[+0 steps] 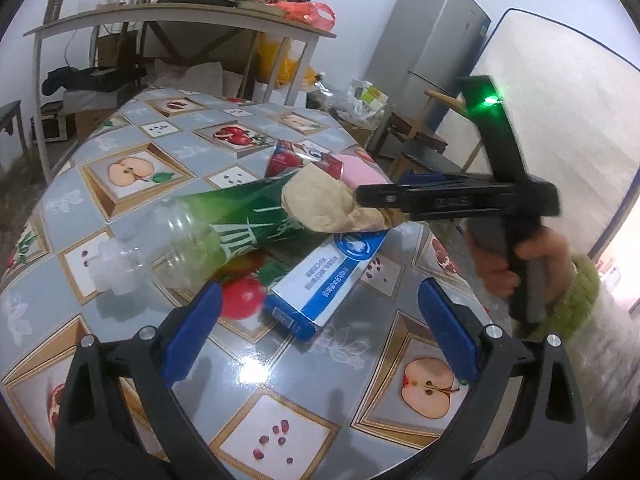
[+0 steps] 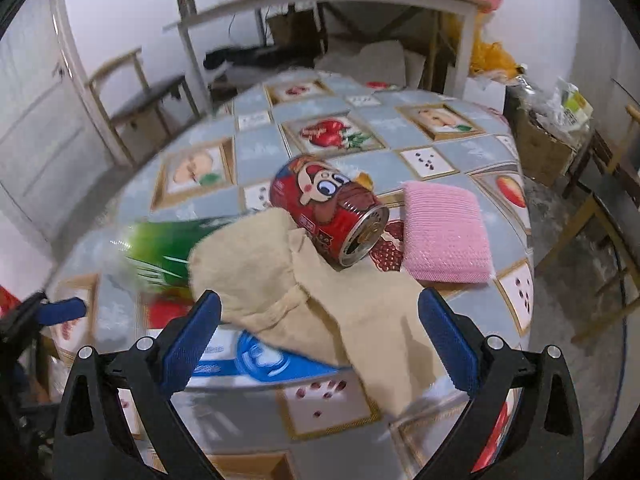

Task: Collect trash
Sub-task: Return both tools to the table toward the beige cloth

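Observation:
A clear plastic bottle (image 1: 192, 236) with a green label lies on its side on the fruit-print table (image 1: 140, 152). Beside it are a blue-and-white box (image 1: 328, 280), a crumpled beige cloth (image 1: 320, 200), a red can (image 1: 300, 158) on its side and a pink sponge (image 1: 360, 172). My left gripper (image 1: 320, 332) is open, just short of the box and bottle. My right gripper (image 2: 320, 340) is open, its fingers straddling the beige cloth (image 2: 280, 280). Past it lie the red can (image 2: 332, 212) and pink sponge (image 2: 444, 232). From the left wrist view the right gripper (image 1: 384, 190) tips touch the cloth.
A hand in a green sleeve (image 1: 568, 296) holds the right gripper. Behind the table stands a shelf table (image 1: 180, 20) with a cooker and jars, a fridge (image 1: 432, 52), wooden chairs (image 2: 136, 92) and a cardboard box with bags (image 2: 548, 136).

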Demonstrator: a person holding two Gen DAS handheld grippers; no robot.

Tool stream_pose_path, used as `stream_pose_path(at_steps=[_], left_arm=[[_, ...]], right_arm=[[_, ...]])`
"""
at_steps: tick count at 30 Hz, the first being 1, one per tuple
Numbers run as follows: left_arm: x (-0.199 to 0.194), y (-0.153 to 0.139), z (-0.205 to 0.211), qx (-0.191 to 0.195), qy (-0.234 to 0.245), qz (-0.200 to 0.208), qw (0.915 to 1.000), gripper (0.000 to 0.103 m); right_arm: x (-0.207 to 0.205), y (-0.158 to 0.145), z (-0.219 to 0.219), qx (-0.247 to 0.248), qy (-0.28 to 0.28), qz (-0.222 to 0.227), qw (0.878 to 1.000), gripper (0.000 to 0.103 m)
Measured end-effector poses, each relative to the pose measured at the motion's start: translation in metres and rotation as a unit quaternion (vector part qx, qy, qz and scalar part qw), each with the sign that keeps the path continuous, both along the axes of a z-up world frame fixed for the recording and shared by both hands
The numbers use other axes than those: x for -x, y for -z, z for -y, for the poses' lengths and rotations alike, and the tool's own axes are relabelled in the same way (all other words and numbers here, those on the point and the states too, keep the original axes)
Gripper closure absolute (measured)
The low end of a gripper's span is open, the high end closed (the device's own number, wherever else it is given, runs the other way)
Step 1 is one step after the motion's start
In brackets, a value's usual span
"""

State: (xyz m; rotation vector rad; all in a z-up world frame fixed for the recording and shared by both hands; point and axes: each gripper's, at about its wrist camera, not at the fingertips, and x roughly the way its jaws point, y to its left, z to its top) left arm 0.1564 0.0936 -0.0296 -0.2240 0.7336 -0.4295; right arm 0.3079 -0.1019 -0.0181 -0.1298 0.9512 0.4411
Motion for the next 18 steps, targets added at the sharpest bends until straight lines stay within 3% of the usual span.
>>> stream_pose_path(at_steps=[4, 9, 13, 18], left_arm=[[-0.007, 0.008, 0.002, 0.005, 0.010, -0.008, 0.9999, 0.009], [-0.015, 0.013, 0.007, 0.003, 0.022, -0.011, 0.9997, 0.009], [-0.023, 0.014, 0.011, 0.005, 0.028, -0.007, 0.9996, 0.009], [-0.035, 0.021, 0.022, -0.007, 0.035, -0.016, 0.9992, 0.009]], right_arm=[[-0.014, 0.013, -0.007, 0.017, -0.008, -0.021, 1.000, 0.019], [-0.017, 0.023, -0.007, 0.032, -0.006, -0.032, 0.999, 0.045], [-0.021, 0.028, -0.008, 0.038, -0.001, -0.029, 0.999, 0.058], [-0.016, 0.028, -0.006, 0.041, 0.012, -0.018, 0.999, 0.083]])
